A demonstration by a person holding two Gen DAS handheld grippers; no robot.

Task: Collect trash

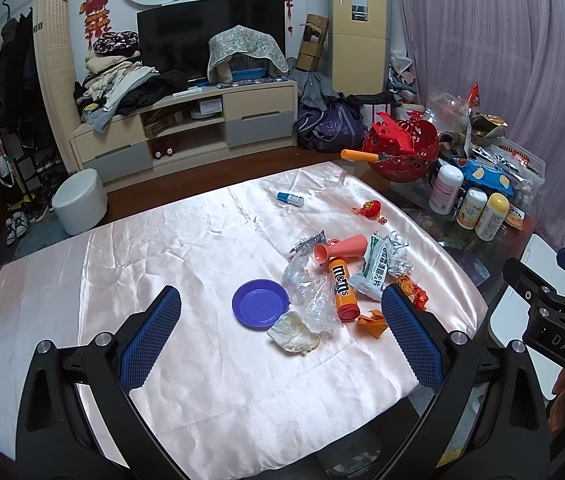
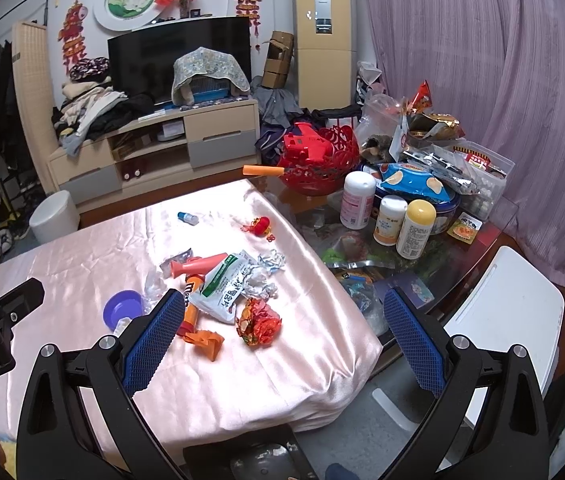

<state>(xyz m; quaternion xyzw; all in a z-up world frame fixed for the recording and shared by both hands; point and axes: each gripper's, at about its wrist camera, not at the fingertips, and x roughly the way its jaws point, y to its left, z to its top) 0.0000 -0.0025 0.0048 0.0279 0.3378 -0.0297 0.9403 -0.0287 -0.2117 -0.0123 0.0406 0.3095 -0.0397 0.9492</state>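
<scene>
Trash lies clustered on the pink satin cloth (image 1: 202, 240): a crumpled tissue (image 1: 293, 335), clear plastic wrap (image 1: 314, 304), an orange candy tube (image 1: 342, 288), a white-green packet (image 1: 374, 270), crumpled foil (image 1: 396, 252), a red-gold wrapper (image 2: 259, 322) and orange paper (image 2: 206, 340). A blue plastic lid (image 1: 259, 303) and a pink cup (image 1: 338, 250) lie among them. My left gripper (image 1: 280, 320) hovers open above the tissue and lid, empty. My right gripper (image 2: 282, 320) is open and empty over the cloth's right edge, near the red-gold wrapper.
A small blue bottle (image 1: 289, 199) and a red ornament (image 1: 370, 207) lie farther back on the cloth. The glass table (image 2: 462, 236) on the right carries jars, snack bags and a red basket (image 2: 322, 164). A white chair (image 2: 510, 312) stands at right, a white bin (image 1: 79, 200) on the floor.
</scene>
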